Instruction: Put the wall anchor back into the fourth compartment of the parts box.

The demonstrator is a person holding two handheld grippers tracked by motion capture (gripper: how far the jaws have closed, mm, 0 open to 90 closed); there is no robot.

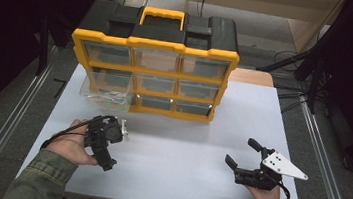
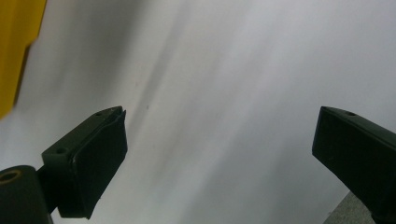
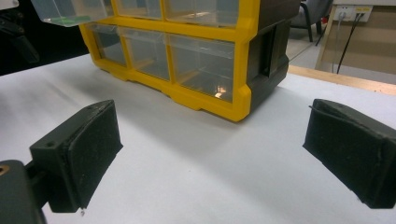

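1. I hold my left claw [image 1: 104, 144] low over the white table [image 1: 179, 150], near its front left part. Its jaws stand wide apart with nothing between them.
2. In the left gripper view I see bare table surface [image 2: 224, 93] between those jaws, and a yellow edge of the organizer [image 2: 16, 51] at the upper left corner.
3. My right claw [image 1: 243, 155] sits over the front right part of the table, well apart from the left one. Its jaws are also spread wide and grip nothing. A grey three-cornered plate [image 1: 282, 165] rides on top of it.
4. The drawer organizer [image 1: 157, 52] stands upright at the far middle of the table, a yellow frame around a black body, with a yellow handle [image 1: 162, 15] on top and three rows of clear drawers facing me.
5. One clear drawer [image 1: 106, 94], at the lower left of the organizer, is pulled out toward me and overhangs the table. Something green lies in it; I cannot tell what it is.
6. That drawer is nearest my left claw, just beyond it, but not touching.
7. In the right gripper view the organizer's lower corner [image 3: 233, 100] lies ahead between my right jaws, and the pulled-out drawer [image 3: 70, 11] shows at the upper left.
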